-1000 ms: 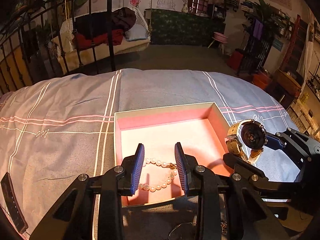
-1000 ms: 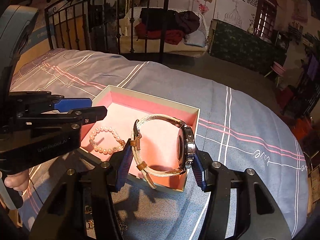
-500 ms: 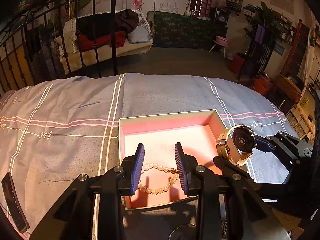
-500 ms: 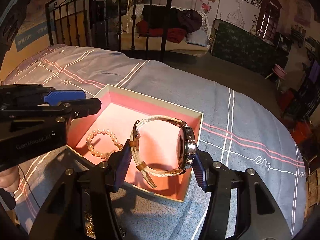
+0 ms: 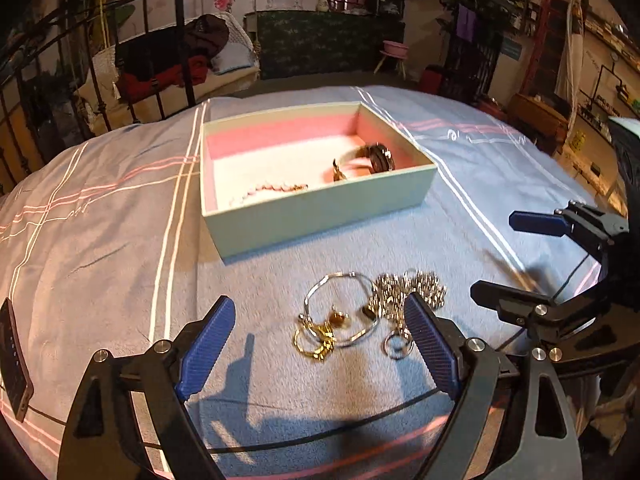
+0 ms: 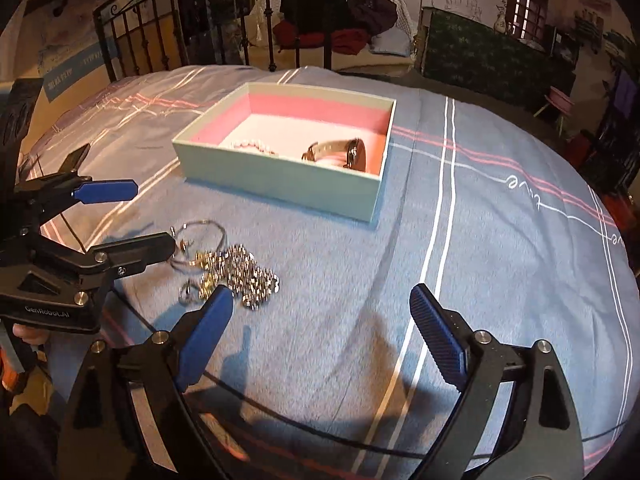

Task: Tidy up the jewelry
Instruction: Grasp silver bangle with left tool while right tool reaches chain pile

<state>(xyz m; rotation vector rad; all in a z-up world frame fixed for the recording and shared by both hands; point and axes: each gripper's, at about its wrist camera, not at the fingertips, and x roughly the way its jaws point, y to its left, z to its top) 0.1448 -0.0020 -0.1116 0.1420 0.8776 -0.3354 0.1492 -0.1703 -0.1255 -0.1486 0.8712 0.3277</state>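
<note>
A pale green box (image 5: 320,204) with a pink lining sits on the bed; it also shows in the right wrist view (image 6: 280,184). Inside lie a pearl bracelet (image 5: 268,190) and a watch (image 5: 368,158), the watch also in the right wrist view (image 6: 340,152). A heap of gold and silver chains and rings (image 5: 368,308) lies on the blanket in front of the box, also in the right wrist view (image 6: 228,272). My left gripper (image 5: 320,344) is open and empty just before the heap. My right gripper (image 6: 320,332) is open and empty, to the right of the heap.
The bed has a blue-grey striped blanket (image 6: 480,220) and a black iron frame (image 6: 200,32) at the far side. A dark phone-like object (image 5: 12,360) lies at the left edge. Furniture and clothes stand beyond the bed.
My right gripper has let go of the watch, which now lies in the box. Both grippers have pulled back from the box and opened wide. The jewelry heap has come into view.
</note>
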